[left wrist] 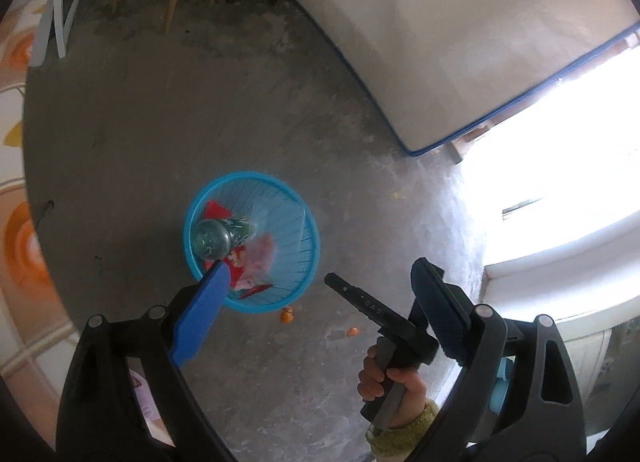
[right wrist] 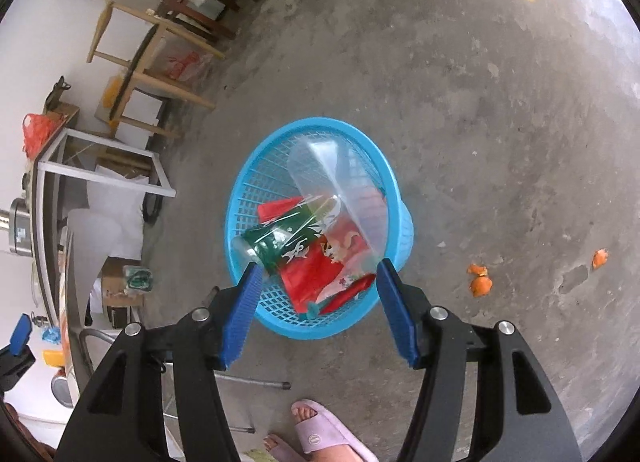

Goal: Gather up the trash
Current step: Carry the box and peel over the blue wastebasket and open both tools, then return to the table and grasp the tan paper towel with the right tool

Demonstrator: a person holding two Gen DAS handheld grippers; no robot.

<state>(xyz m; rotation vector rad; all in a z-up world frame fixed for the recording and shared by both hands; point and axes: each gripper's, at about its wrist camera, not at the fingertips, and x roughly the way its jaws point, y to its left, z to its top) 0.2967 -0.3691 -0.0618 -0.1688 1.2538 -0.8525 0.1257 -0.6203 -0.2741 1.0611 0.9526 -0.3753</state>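
- The basket (right wrist: 394, 218), blue plastic mesh, stands on the concrete floor (right wrist: 460, 74) at the centre of the right wrist view and left of centre in the left wrist view.
- Inside the basket: a bottle (right wrist: 280, 246) with a green label leans against the left wall, its clear base at the rim. A clear plastic container (right wrist: 332, 178) lies across the upper part. Red wrappers (right wrist: 316, 274) cover the bottom.
- The right gripper (right wrist: 316, 302) points down at the basket's near rim. Its jaws are spread. Nothing sits between the blue pads (right wrist: 240, 318); the basket shows through the gap.
- The left gripper (left wrist: 320, 298) points down at the floor to the right of the basket. Its jaws are spread wide and empty.
- In the left wrist view, a hand (left wrist: 394, 386) in a green knit sleeve grips the handle of the right gripper at lower centre, between the left jaws.
- Orange peel pieces (right wrist: 480, 282) lie on the floor at the right of the right wrist view, well apart from the basket. Another piece (right wrist: 600, 258) lies further right.
- A foot in a pink slipper (right wrist: 324, 430) stands at the bottom edge of the right wrist view, below the basket.
- Wooden chairs (right wrist: 160, 54) stand at the upper left of the right wrist view.
- A white mattress (left wrist: 460, 34) with blue piping fills the upper right of the left wrist view.
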